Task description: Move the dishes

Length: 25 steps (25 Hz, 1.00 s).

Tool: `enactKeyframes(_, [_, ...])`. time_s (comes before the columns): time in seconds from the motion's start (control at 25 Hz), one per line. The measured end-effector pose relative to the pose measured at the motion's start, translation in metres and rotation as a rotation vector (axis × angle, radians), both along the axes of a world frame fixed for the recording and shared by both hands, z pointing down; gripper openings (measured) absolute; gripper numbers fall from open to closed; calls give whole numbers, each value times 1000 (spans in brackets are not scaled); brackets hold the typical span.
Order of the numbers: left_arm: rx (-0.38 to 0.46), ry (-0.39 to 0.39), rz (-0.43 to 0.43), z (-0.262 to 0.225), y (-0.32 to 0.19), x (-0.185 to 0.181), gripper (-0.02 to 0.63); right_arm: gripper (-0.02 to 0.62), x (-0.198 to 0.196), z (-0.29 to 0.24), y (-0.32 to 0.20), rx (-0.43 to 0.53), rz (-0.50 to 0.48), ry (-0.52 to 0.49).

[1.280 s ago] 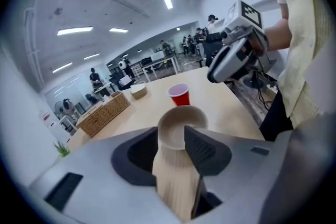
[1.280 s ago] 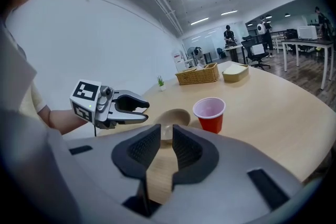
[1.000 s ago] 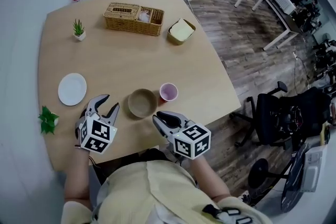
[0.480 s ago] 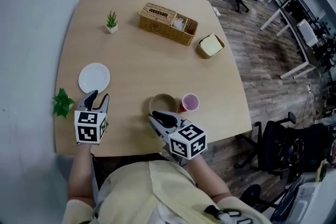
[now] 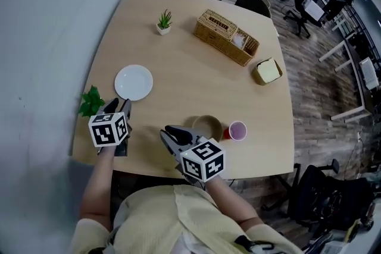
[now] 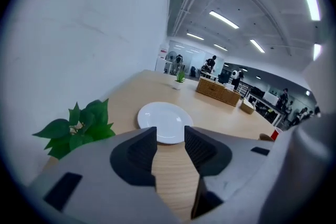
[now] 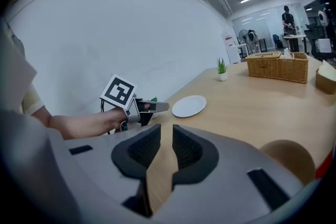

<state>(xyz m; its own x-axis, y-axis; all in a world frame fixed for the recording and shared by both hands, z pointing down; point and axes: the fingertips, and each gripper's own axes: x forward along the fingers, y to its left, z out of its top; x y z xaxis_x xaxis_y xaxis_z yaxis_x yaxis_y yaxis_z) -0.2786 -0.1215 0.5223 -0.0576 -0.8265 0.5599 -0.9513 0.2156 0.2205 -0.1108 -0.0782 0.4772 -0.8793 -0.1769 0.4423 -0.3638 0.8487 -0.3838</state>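
Observation:
A white plate [image 5: 134,81] lies at the table's left side; in the left gripper view the plate [image 6: 164,120] sits just beyond my jaws. My left gripper [image 5: 119,106] points at its near rim, open, with only tabletop in the gap [image 6: 170,136]. A brown bowl [image 5: 207,126] and a pink cup [image 5: 237,130] stand near the front edge. My right gripper [image 5: 169,131] hovers left of the bowl, its jaws narrowly open and empty [image 7: 166,136]. In the right gripper view the bowl [image 7: 286,157] is at the lower right, and the left gripper [image 7: 152,107] is ahead.
A leafy green plant [image 5: 91,102] stands at the table's left edge, close to my left gripper. Farther back are a small potted plant [image 5: 164,22], a wicker basket [image 5: 227,37] and a pale lidded container [image 5: 268,71]. The wall runs along the left; office chairs stand beyond the table.
Both grippers have shifted left across the table. The left one has rolled upright and closed in on the plate. The right one has drawn away from the bowl and cup.

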Motion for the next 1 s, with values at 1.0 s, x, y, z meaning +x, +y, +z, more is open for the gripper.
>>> enactKeyframes(1.0, [-169,122,-231,52,-38,-63,163,81,-42,24,17,-71,-59,34])
